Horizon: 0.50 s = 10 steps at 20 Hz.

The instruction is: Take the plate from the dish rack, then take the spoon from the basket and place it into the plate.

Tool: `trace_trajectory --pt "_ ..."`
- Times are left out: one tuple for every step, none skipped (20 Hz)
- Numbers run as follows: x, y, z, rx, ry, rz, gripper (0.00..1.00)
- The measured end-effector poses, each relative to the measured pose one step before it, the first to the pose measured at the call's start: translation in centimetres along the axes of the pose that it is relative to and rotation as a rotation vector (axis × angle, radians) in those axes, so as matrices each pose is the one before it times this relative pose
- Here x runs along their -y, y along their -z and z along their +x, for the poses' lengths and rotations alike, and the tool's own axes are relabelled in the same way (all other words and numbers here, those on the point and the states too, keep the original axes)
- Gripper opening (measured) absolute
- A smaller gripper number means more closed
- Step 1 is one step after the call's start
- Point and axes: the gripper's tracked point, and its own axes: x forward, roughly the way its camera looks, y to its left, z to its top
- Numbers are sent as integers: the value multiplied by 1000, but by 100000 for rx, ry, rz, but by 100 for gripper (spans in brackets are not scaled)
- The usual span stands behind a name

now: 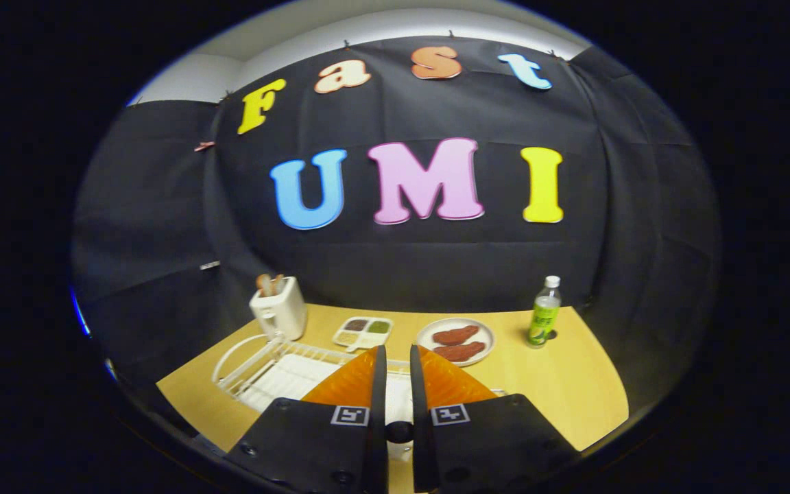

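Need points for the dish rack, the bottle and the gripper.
dish rack (241, 357): gripper view, on its curved wire rim, left of the fingers.
bottle (544, 319): gripper view, on its labelled body.
gripper (395, 353): gripper view, midway between the fingertips; fingers close together with a narrow gap, pressing nothing.

Your tool (395, 370) has two fingers that narrow to a thin slot between them. Each finger sits on a broad dark block at the lower middle of the frame. Each block carries a small square black-and-white marker near its inner top corner. Round screw heads dot the blocks' lower faces, and a dark round knob sits in the slot between them.
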Motion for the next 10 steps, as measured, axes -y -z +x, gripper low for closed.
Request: trace_trajectory --pt "-2625 821 -494 -1373 -5287 72 18" --pt "-2207 863 -180 -1158 -4068 382 18" --pt "-2095 1155 131 -1341 -3714 198 18" --pt "-1920 1366 436 -2068 -3615 301 18" --pt "-1701 1369 525 -1624 -2910 381 18" --pt "-1279 1206 690 -904 -2561 415 18" --pt "-1102 1342 736 -1233 -2041 126 18" --pt "-811 1396 814 -1386 -1502 -15 18" --pt "-943 1503 774 -1092 -1761 -313 18" --pt "-656 1288 884 -1407 -1135 -411 18"
